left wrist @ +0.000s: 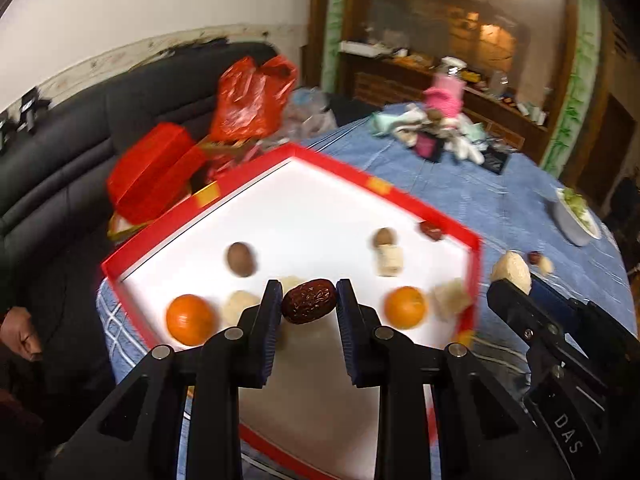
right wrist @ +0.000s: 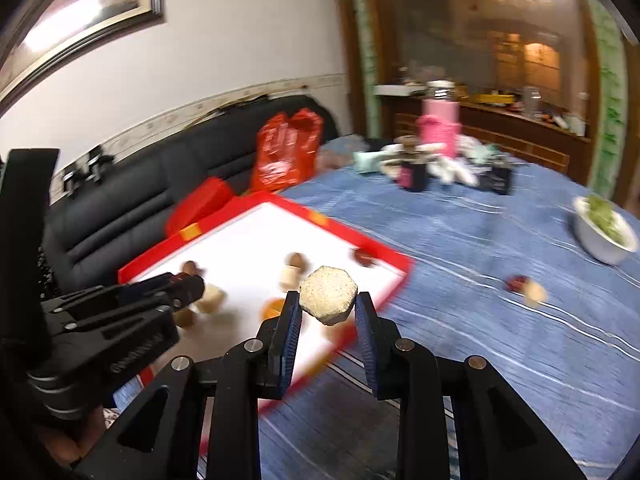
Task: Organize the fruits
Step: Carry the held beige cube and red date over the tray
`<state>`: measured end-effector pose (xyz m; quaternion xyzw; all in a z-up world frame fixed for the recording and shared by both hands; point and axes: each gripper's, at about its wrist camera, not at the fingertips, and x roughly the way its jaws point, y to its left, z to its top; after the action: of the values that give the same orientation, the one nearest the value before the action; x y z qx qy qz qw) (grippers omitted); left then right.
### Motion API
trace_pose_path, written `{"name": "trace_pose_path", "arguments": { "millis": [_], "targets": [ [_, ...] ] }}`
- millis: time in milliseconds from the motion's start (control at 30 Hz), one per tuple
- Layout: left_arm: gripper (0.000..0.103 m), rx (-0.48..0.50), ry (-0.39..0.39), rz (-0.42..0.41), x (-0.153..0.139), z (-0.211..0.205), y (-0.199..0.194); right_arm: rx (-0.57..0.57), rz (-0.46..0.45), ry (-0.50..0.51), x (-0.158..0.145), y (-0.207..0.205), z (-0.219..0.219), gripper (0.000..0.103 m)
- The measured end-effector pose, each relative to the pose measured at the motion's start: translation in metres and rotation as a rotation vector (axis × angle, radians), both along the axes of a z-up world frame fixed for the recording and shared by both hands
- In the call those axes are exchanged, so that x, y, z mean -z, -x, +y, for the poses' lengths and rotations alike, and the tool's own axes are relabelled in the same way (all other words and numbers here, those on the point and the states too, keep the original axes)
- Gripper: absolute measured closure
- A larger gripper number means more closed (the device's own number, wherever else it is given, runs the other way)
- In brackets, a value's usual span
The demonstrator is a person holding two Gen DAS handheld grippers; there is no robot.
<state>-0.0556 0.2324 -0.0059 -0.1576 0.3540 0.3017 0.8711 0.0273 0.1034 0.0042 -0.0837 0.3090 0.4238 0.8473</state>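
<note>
Evidently light and firm under its wrinkled, slightly glossy skin, the red date (left wrist: pixel 307 301) sits pinched end to end in the left gripper (left wrist: pixel 308 300) above the near part of the red-rimmed tray (left wrist: pixel 340 168), and probably tolerates only a modest squeeze. Beside it, the right gripper (right wrist: pixel 328 300) clamps a pale hexagonal cake (right wrist: pixel 328 295) by two opposite flat faces, a dry, crumbly-looking piece best held gently. Oranges (left wrist: pixel 190 319), nuts and more cakes lie scattered on the white tray floor, which rests on the blue tablecloth (right wrist: pixel 500 320).
</note>
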Motion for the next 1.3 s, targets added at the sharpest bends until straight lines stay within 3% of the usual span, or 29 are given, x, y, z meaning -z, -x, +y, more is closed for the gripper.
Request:
{"name": "trace_pose_path", "arguments": {
  "millis": [200, 567, 1133, 1300],
  "targets": [
    [0.078, 0.002, 0.014, 0.045, 0.015, 0.007, -0.008, -0.042, 0.056, 0.033, 0.019, -0.007, 0.037, 0.076],
    [0.078, 0.019, 0.002, 0.073, 0.021, 0.001, -0.012, -0.021, 0.092, 0.051, 0.028, -0.03, 0.05, 0.076],
    [0.078, 0.014, 0.004, 0.071, 0.021, 0.003, -0.012, -0.002, 0.105, 0.075, 0.034, -0.038, 0.06, 0.076],
    [0.077, -0.002, -0.01, 0.105, 0.023, 0.003, -0.014, -0.012, 0.11, 0.101, 0.036, -0.039, 0.064, 0.072]
  ]
}}
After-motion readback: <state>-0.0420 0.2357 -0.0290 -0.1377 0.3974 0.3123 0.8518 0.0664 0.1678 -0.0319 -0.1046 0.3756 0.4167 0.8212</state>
